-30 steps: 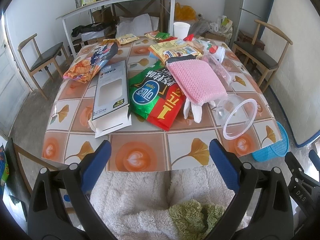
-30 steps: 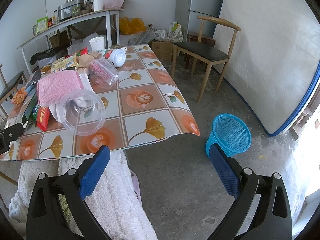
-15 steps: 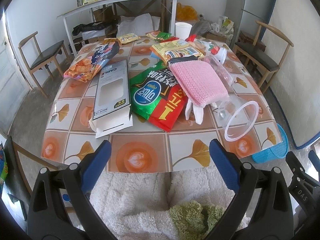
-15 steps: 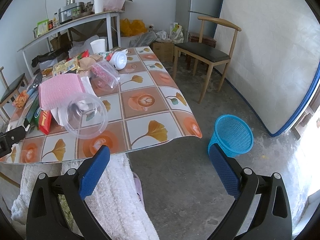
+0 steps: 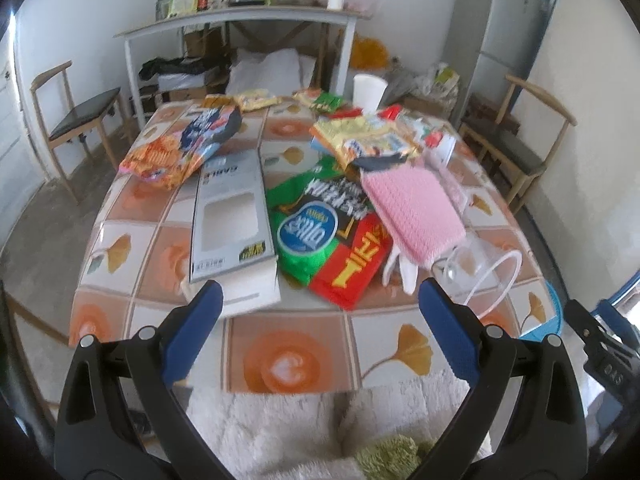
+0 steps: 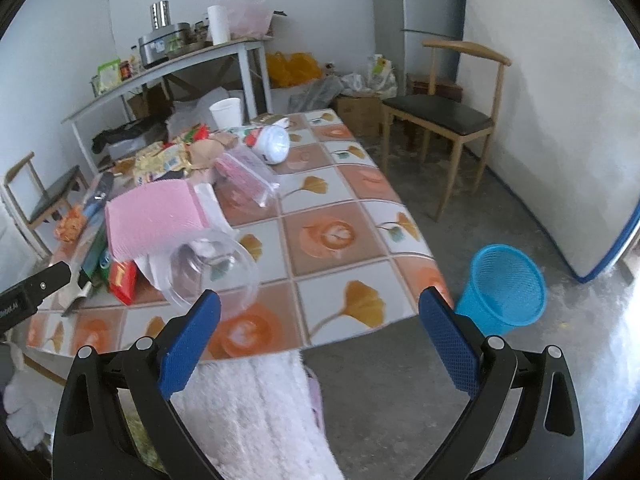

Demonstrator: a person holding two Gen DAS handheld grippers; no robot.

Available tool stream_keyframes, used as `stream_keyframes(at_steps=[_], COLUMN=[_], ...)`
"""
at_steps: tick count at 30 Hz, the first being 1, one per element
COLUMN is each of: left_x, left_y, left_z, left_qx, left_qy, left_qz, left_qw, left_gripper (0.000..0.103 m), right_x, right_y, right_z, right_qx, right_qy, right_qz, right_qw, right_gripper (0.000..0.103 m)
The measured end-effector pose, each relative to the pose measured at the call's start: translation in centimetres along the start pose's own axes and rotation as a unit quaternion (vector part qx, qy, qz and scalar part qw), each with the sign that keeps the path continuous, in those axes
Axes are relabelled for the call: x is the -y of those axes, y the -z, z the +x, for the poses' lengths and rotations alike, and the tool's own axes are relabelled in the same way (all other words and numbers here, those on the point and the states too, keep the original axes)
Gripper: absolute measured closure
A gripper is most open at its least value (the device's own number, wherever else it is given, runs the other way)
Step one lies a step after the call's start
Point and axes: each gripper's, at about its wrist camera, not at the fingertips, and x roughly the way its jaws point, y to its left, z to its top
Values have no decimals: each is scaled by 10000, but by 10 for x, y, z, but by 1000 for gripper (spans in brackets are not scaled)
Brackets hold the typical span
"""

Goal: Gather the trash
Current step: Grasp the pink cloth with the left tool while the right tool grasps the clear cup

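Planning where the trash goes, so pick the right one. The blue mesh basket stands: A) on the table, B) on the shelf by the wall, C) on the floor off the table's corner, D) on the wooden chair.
C: the blue mesh basket stands upright on the concrete floor, beside the table corner.

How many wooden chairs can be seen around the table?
2. One chair stands at the table's far left, near the wall. The other chair stands on the right side, beyond the blue basket. More may be hidden.
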Motion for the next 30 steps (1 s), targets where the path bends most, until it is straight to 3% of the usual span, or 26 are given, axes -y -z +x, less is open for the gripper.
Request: stream_keyframes(at_steps=[9, 15, 22, 30], left_x=[-23, -49, -62, -11], left_y=[-14, -37, -45, -45], left_z=[4, 3, 14, 26], left_qx=[547, 963, 786, 561], left_qy=[650, 638, 950, 1711], left_qz=[-14, -118, -262, 556], left_qw=[9964, 9932, 9920, 9821], left_gripper=[9, 9, 9, 9], right_x=[-8, -6, -4, -3], right_y=[-10, -14, -16, -15], right_z=[36, 54, 79, 103], right_qx=[-257, -372, -596, -841], right_qy=[-406, -640, -1191, -1648], right_qz=[17, 88, 285, 450], right_qw=[9988, 9972, 9907, 9817], right_gripper=[17, 29, 41, 58])
